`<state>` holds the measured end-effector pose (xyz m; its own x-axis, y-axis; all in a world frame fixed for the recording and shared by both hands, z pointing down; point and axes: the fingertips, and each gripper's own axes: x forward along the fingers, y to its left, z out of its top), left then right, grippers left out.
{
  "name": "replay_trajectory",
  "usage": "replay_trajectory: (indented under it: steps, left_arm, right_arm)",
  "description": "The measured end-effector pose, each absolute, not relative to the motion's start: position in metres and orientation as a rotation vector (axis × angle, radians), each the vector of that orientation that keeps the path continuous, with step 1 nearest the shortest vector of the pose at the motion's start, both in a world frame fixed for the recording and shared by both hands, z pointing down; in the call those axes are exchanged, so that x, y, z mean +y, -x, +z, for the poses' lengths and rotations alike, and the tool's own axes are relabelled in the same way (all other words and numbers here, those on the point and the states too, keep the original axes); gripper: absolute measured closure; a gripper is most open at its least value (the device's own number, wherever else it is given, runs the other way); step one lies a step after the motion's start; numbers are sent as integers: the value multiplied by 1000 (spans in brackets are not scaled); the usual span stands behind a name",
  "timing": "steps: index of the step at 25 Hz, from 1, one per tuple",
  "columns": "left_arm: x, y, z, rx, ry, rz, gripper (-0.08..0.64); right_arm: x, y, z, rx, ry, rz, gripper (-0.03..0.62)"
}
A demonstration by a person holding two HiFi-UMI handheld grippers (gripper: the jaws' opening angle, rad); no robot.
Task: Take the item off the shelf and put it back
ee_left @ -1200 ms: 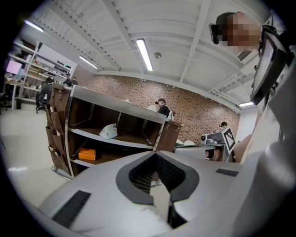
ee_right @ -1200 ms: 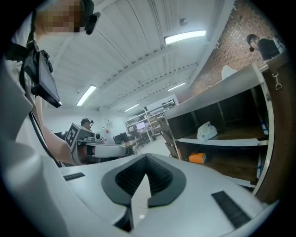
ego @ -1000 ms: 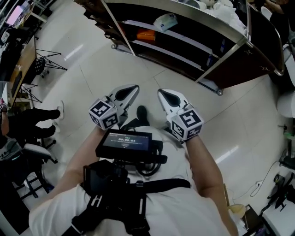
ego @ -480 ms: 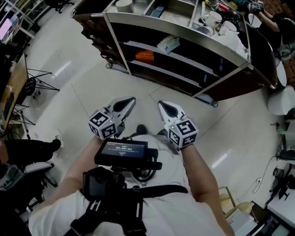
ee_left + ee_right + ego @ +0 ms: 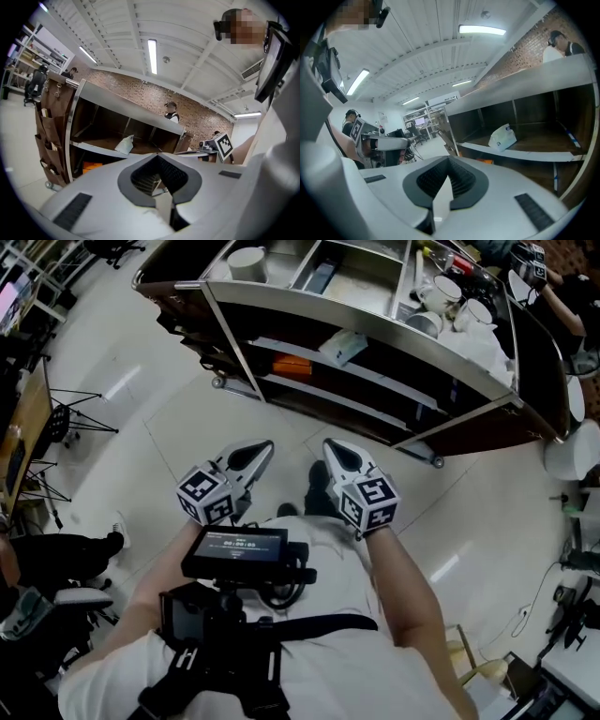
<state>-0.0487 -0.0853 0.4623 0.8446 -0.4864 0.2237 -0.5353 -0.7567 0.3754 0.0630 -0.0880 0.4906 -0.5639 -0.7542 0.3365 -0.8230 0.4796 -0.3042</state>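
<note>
The smooth white left claw (image 5: 261, 450) and right claw (image 5: 334, 448) are pointing, closed and empty with ribbed dark pads meeting, toward a steel-edged shelf (image 5: 281, 310) holding a crumpled white pouch (image 5: 342, 346).

The shelf (image 5: 356, 331) now fills more of the head view, its top with mugs (image 5: 450, 296) showing.

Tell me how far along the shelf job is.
Done: nothing that shows. The white packet lies on the middle level of the shelf unit, with the orange item on the level below.
In hand: nothing. The left gripper and right gripper are both shut and empty, short of the unit.
Left: everything, which means reaching in, gripping an item, lifting it off and setting it back.
</note>
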Motion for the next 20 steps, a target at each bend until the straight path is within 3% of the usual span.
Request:
replay_trajectory:
  steps: [6, 15, 20]
  left_arm:
    - [-135, 44, 457, -804, -2567, 212, 551]
    - [-191, 31, 463, -843, -2569, 248, 551]
    - [-200, 29, 470, -884, -2547, 261, 551]
  right_arm:
    - [-154, -79, 517, -2516, -1415, 666, 578]
    - [-235, -107, 554, -2415, -1484, 641, 424]
    - [-286, -116, 590, -2317, -1490, 589, 408]
